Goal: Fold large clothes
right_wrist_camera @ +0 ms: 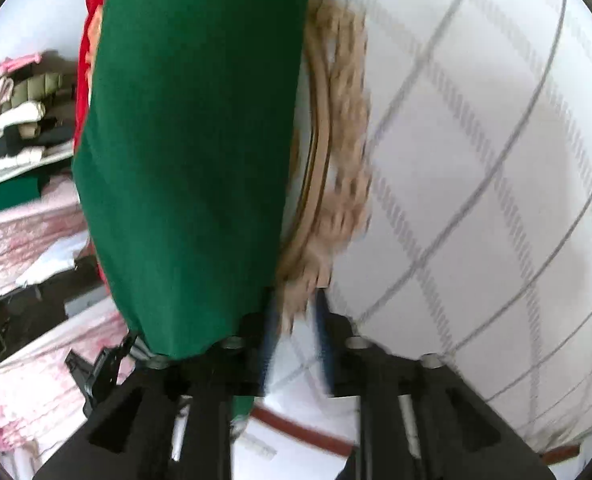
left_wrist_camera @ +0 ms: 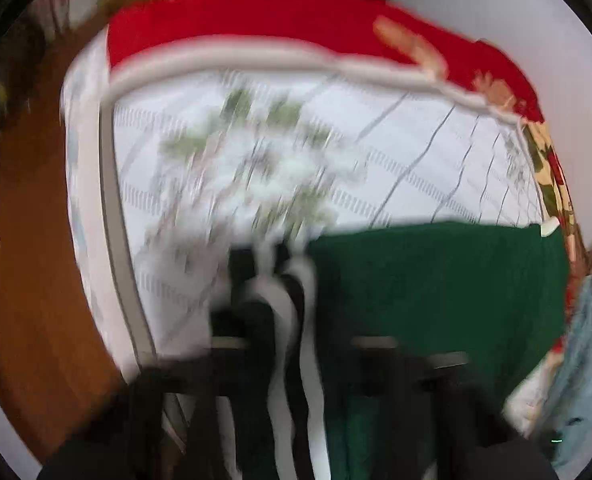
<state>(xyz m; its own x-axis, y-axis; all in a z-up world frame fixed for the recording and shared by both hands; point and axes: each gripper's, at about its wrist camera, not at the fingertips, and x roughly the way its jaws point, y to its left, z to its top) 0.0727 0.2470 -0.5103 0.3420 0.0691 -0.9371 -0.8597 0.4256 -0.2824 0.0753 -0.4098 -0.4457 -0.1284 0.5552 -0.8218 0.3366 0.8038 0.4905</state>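
Green knit fabric fills the near part of both views: one green garment, with a black-and-white striped trim at one end. It lies partly on a bed covered by one white sheet with a thin grey grid and a blurred leafy print. One red blanket with a floral border lies along the far edge of the bed, and brown floor shows beside the mattress.

In the left wrist view the left gripper has the striped trim running down between its two dark fingers; heavy motion blur hides how wide the fingers stand, so I cannot tell whether it is clamped on the cloth. From there the garment's long axis runs away to the right across the bed.

In the right wrist view the right gripper shows two blue-edged fingers parted by a narrow gap, with blurred tan lace trim and white sheet visible in that gap; whether anything is pinched there cannot be told. The garment hangs as one long band from top to bottom of this view, its lower end draped over the gripper body left of the fingers. A pile of folded clothes sits at the far left, above pink-patterned bedding.
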